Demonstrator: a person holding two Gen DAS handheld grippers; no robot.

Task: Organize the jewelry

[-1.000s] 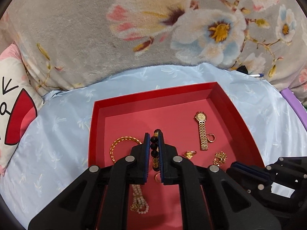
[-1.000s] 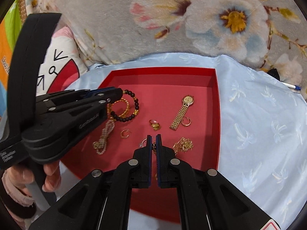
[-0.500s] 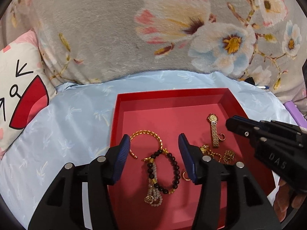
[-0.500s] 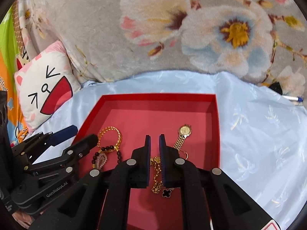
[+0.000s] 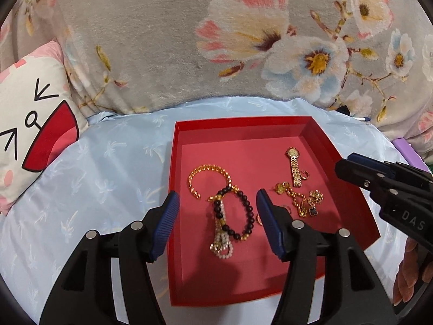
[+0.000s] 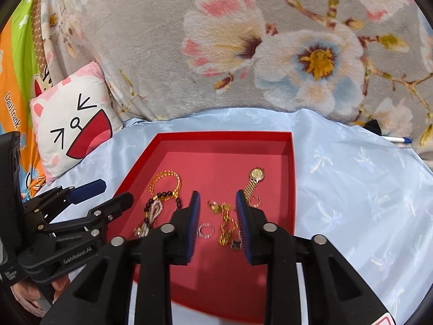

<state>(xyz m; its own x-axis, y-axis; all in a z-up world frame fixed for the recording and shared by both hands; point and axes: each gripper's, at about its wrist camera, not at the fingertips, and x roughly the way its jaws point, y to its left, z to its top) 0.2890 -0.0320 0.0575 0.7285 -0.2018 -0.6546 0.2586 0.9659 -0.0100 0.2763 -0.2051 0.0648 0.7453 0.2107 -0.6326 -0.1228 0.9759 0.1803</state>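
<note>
A red tray (image 5: 238,127) on the pale blue cloth holds the jewelry. My left gripper (image 5: 216,197) hovers over its left half with its jaws opening and nothing in them. Below it lie a black bead bracelet (image 5: 238,216), a pearl bracelet (image 5: 223,243) and a gold bangle (image 5: 208,170). My right gripper (image 6: 217,197) is over the tray (image 6: 224,135) with its jaws opening too. A gold chain (image 6: 227,222) with a black clover lies loose on the floor between the fingers, untouched. A gold watch (image 6: 253,180) lies just beyond.
A clear ring (image 6: 205,228) and small gold rings are scattered mid-tray. A cartoon cushion (image 5: 29,124) sits at the left and a floral blanket (image 5: 162,40) rises behind. A pen (image 6: 397,139) lies at the far right. Pale blue cloth (image 6: 365,189) surrounds the tray.
The left gripper opened, dropped the black bead bracelet into the tray and drew back. The right gripper lifted the gold chain, then opened, and the chain now lies on the tray floor.
</note>
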